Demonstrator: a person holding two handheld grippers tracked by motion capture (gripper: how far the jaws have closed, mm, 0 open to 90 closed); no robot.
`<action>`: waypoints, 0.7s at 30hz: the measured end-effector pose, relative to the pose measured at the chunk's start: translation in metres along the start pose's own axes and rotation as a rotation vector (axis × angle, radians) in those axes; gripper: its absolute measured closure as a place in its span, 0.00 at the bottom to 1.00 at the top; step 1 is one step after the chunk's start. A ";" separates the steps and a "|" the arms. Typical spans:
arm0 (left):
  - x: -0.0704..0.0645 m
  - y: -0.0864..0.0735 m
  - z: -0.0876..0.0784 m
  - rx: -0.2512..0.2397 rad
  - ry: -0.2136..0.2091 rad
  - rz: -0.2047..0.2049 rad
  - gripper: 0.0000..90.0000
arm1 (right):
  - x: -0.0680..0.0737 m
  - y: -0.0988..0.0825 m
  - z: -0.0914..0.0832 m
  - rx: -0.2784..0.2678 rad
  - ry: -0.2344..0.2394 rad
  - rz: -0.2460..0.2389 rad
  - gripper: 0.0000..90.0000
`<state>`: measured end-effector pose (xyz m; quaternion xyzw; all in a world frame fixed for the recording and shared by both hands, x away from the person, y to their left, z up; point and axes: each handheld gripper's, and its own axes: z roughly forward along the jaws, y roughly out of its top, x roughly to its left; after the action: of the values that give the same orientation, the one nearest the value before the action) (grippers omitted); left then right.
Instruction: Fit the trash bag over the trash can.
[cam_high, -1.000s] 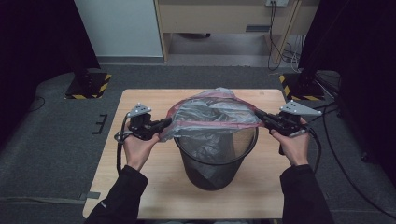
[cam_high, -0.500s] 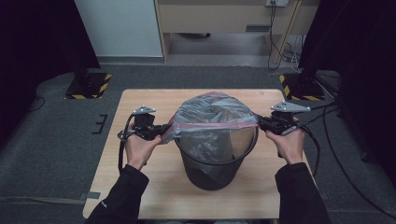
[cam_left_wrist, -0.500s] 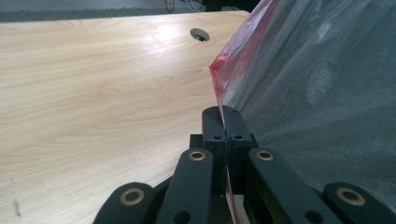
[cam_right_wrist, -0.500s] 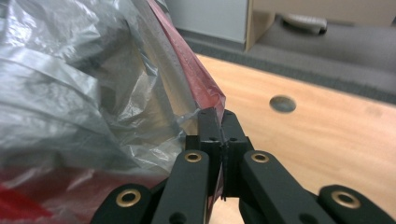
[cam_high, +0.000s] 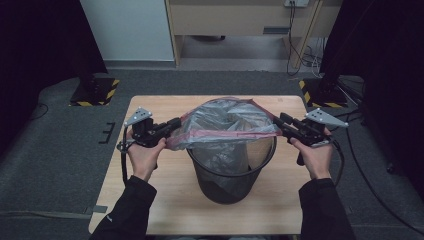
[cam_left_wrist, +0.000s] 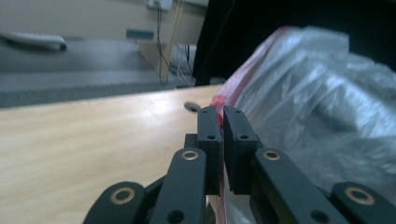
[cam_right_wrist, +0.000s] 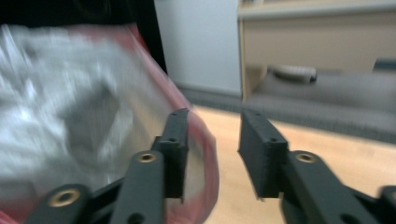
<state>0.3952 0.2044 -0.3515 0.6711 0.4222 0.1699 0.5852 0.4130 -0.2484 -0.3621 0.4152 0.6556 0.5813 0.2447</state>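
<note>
Wooden table (cam_high: 165, 200) under dim light: red bag edge (cam_left_wrist: 218, 105) is pinched by the left gripper (cam_left_wrist: 220, 121). Right gripper (cam_right_wrist: 212, 140), jaws just opened partway, edge loose between them. Plastic bag (cam_high: 225, 125) is stretched over the bin (cam_high: 230, 175) at table centre.

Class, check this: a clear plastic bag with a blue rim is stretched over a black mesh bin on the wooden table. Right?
Not quite: the clear plastic bag's rim is red, as the high view shows. It is stretched over the black mesh bin on the wooden table.
</note>
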 end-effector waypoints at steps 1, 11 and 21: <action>0.000 0.001 0.000 -0.001 -0.003 0.001 0.96 | -0.001 0.004 -0.002 -0.032 0.009 0.005 0.62; -0.001 0.005 0.009 -0.037 -0.015 0.028 0.98 | 0.004 0.030 0.011 -0.066 0.101 -0.095 0.61; -0.002 0.001 0.016 -0.040 -0.036 0.050 1.00 | 0.002 0.020 0.040 -0.021 0.192 -0.120 0.73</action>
<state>0.4065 0.1927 -0.3543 0.6725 0.3912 0.1807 0.6016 0.4496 -0.2251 -0.3503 0.3149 0.6936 0.6096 0.2195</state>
